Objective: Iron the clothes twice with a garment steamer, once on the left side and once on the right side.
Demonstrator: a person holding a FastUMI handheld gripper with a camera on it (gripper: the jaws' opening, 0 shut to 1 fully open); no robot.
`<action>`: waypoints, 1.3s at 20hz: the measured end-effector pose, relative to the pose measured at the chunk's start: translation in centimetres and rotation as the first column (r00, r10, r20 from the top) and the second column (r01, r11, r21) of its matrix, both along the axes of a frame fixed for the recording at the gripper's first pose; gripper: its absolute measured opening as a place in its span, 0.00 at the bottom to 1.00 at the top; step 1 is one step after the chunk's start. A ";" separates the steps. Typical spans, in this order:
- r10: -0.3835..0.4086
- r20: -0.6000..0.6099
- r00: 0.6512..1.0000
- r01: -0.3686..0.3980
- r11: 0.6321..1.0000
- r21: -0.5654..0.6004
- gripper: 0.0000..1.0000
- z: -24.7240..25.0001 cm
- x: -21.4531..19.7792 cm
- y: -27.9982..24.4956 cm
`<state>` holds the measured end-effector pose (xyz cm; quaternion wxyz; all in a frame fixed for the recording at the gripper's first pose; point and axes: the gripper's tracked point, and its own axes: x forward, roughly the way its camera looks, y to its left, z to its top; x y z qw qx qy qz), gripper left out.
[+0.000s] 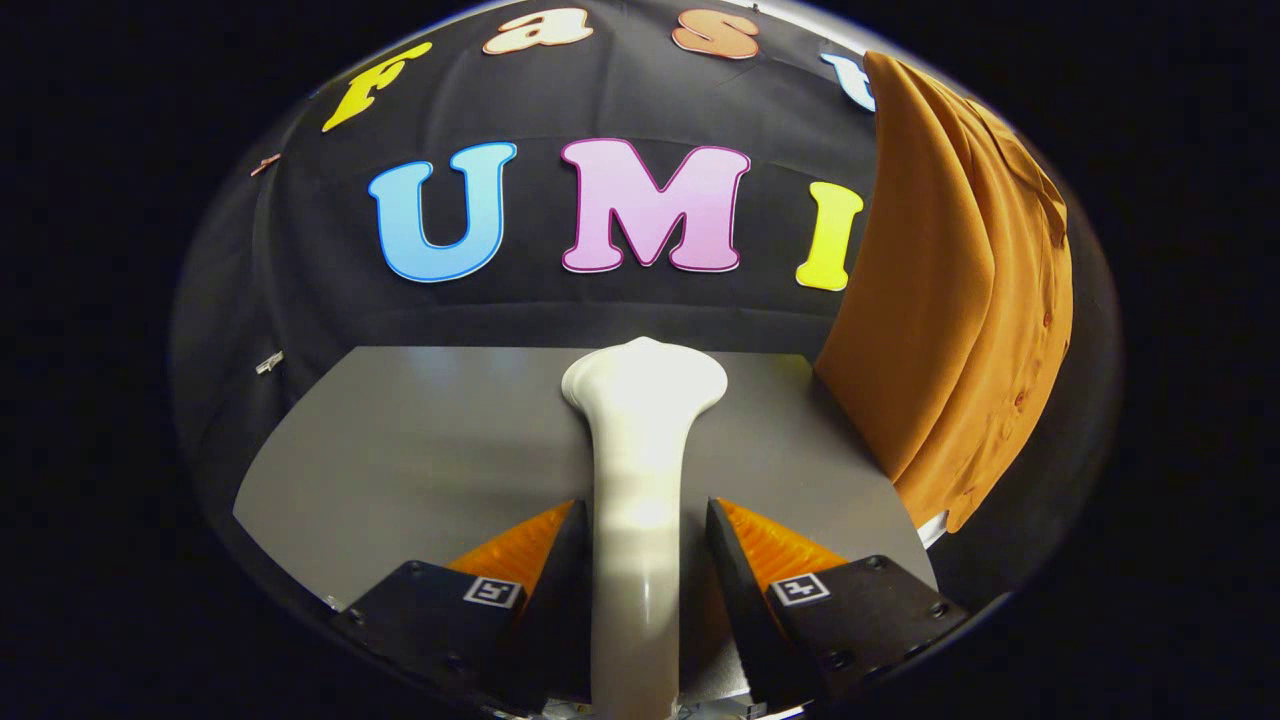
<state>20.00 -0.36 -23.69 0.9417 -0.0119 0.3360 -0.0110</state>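
1. My claw (640,520) is clenched on the handle of the white garment steamer (640,440), both fingers pressing its sides.
2. The steamer head points ahead above the grey tabletop (400,450).
3. An orange shirt (960,300) hangs beyond my right finger, apart from the steamer.

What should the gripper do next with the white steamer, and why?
Probably swing the steamer toward the orange shirt. The hand-held gripper has the steamer's handle between its fingers, seemingly pressed on both sides, but the head points at the table and wall, with the shirt hanging off to one side, untouched.
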 end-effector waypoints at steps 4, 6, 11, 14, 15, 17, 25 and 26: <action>0.012 0.007 1.000 -0.012 1.000 0.013 0.44 -0.1 0.3 0.4; 0.015 0.014 1.000 -0.015 0.999 0.039 0.40 0.0 0.4 0.5; 0.046 0.048 0.998 -0.047 0.998 0.029 0.40 0.6 0.4 1.0; 0.038 0.087 0.996 -0.041 0.999 0.035 0.36 1.4 0.1 1.0; 0.032 0.102 0.994 -0.035 0.999 0.030 0.32 2.2 -0.1 0.8; 0.030 0.126 0.992 -0.035 0.999 0.040 0.32 3.3 -0.6 1.1; 0.000 0.243 0.970 -0.010 0.999 0.039 0.31 8.7 -6.6 1.7; -0.008 0.265 0.964 -0.003 0.999 0.038 0.31 9.7 -7.6 1.7</action>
